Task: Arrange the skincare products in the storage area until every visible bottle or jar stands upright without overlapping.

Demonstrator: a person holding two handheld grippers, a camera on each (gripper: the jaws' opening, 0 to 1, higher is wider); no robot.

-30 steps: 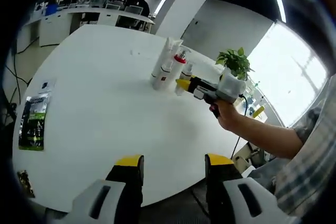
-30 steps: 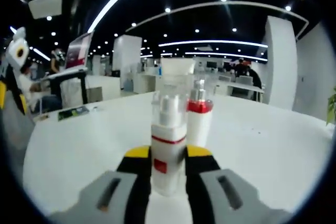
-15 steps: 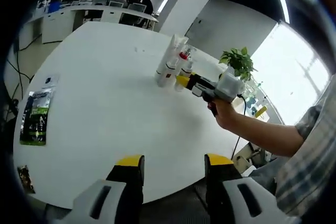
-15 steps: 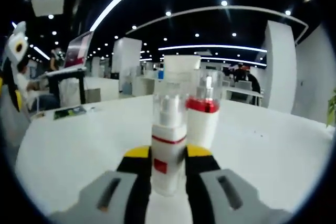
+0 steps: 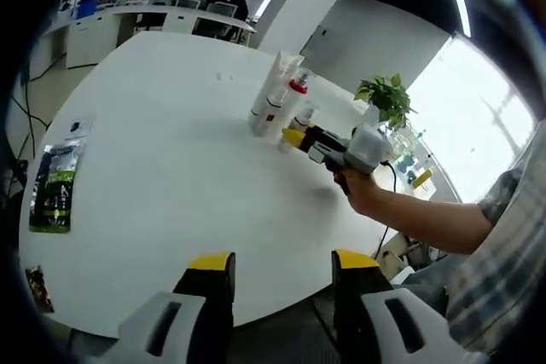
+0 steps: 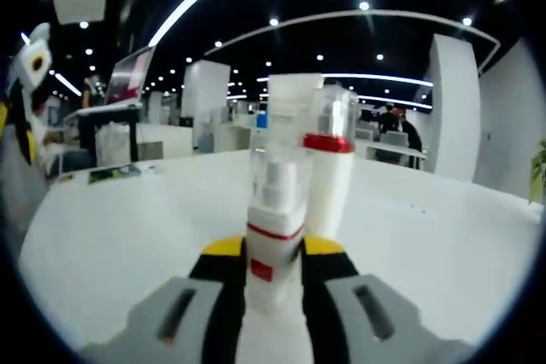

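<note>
Right tongs (image 6: pixel 273 255) still clamping pump bottle (image 6: pixel 275 240), nearer red-collared bottle (image 6: pixel 328 185).

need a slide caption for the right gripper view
Right claw shut on a clear-capped white bottle, beside a red-collared bottle.

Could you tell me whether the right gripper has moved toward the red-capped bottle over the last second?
Yes: the right gripper, carrying the clear-capped bottle, closed in on the red-capped bottle, which looms larger.

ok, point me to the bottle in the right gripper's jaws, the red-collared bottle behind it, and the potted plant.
clear-capped bottle (image 6: pixel 271 249), right gripper view, on its white body above the red label.
red-collared bottle (image 6: pixel 328 189), right gripper view, on its white body below the collar.
potted plant (image 5: pixel 386 96), left gripper view, on the leaves.
</note>
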